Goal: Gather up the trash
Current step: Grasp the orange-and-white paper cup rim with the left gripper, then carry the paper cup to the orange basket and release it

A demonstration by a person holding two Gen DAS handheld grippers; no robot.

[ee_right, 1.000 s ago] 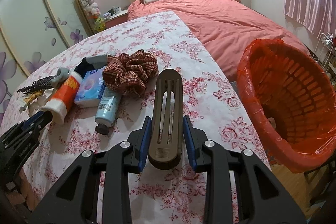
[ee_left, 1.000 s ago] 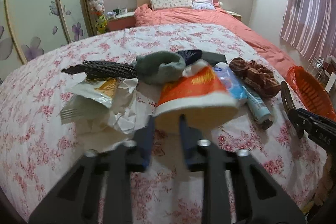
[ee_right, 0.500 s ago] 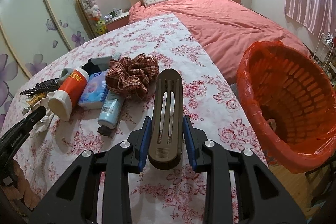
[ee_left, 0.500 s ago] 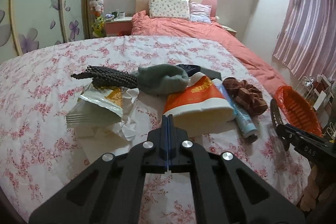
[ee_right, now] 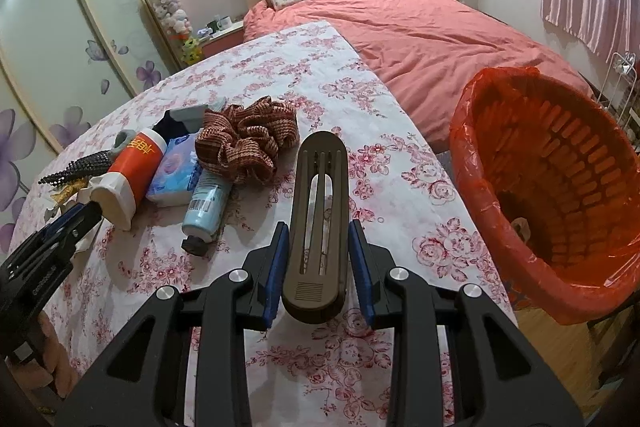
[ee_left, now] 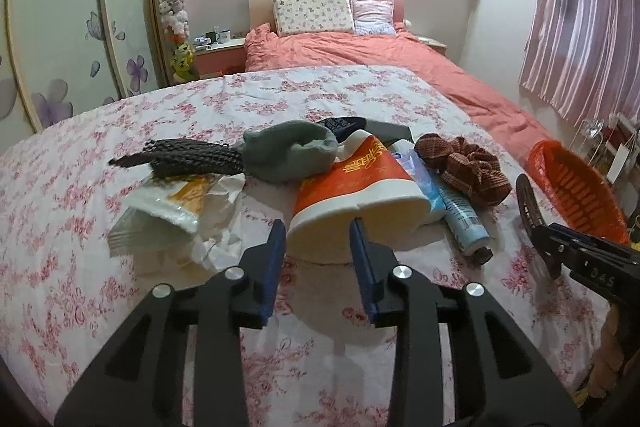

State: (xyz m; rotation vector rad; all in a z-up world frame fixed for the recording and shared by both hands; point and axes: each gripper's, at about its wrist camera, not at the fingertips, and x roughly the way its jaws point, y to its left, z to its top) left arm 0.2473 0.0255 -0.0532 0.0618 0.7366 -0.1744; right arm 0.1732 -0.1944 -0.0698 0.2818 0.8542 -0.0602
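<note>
You are working in a bedroom, over a bed spread with a pink-flowered sheet [ee_left: 280,99], salmon bedding and pillows behind it. Off the right edge stands an orange basket [ee_right: 560,163] lined with an orange bag, a small scrap at its bottom. Your left gripper [ee_left: 318,251] has just been opening: its blue pads now stand partly apart, either side of the cream rim of an orange paper cup [ee_left: 356,183], but you cannot tell from these views whether they touch it. The cup lies on its side, mouth toward you, printed with yellow characters, its rim a little flattened. Just left of it lies a crumpled white and yellow wrapper [ee_left: 172,207] with a dark knitted strip [ee_left: 188,159] and a grey sock [ee_left: 288,151] behind. To its right are a blue tissue pack [ee_right: 172,175], a pale blue tube [ee_right: 206,203] with a black cap, and a brown scrunchie [ee_right: 248,139]. Your right gripper [ee_right: 316,259] is clamped on the butt end of a long brown slotted hair clip [ee_right: 320,219], which points away from you above the sheet, the basket near on its right.
</note>
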